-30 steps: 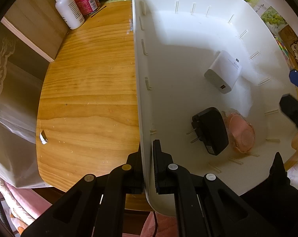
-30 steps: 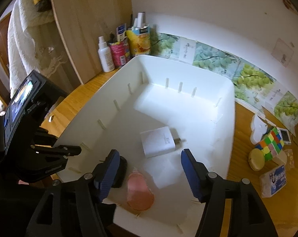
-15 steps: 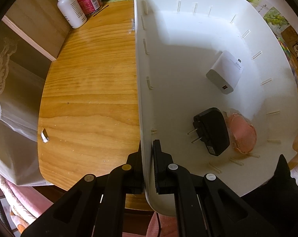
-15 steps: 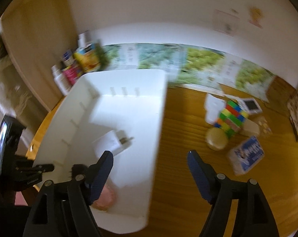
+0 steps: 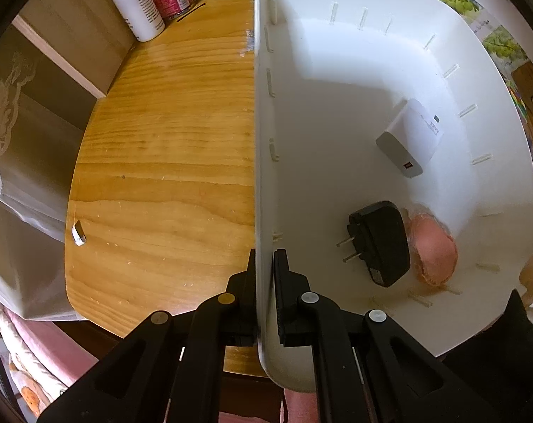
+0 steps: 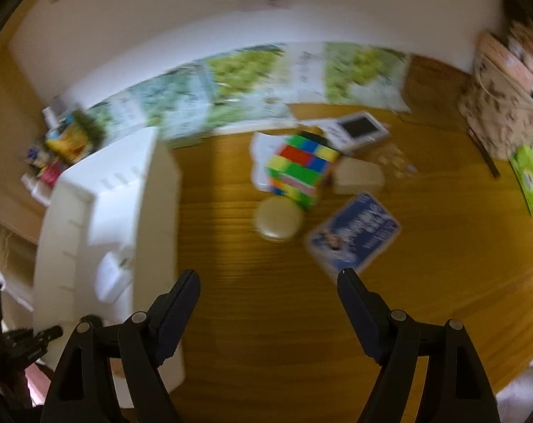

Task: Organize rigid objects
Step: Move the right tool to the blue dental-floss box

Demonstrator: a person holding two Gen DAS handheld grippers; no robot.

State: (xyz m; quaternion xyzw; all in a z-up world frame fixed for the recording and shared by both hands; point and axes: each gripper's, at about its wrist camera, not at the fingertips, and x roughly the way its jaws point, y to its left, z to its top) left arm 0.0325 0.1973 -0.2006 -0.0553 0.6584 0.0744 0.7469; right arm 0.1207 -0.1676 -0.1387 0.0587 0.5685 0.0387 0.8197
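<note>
The near wall of a white bin on a wooden bench is being clamped by the left gripper, with a white charger, black adapter and pink object inside. The right gripper is being opened, empty, above the bench near a colour cube.

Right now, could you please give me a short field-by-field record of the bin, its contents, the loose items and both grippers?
bin: white bin on wooden table
in bin: white charger, black plug adapter, pink item
on table: colour cube, round tan case, blue packet
left gripper: shut on the bin wall
right gripper: jaws opening, nothing between them
</note>
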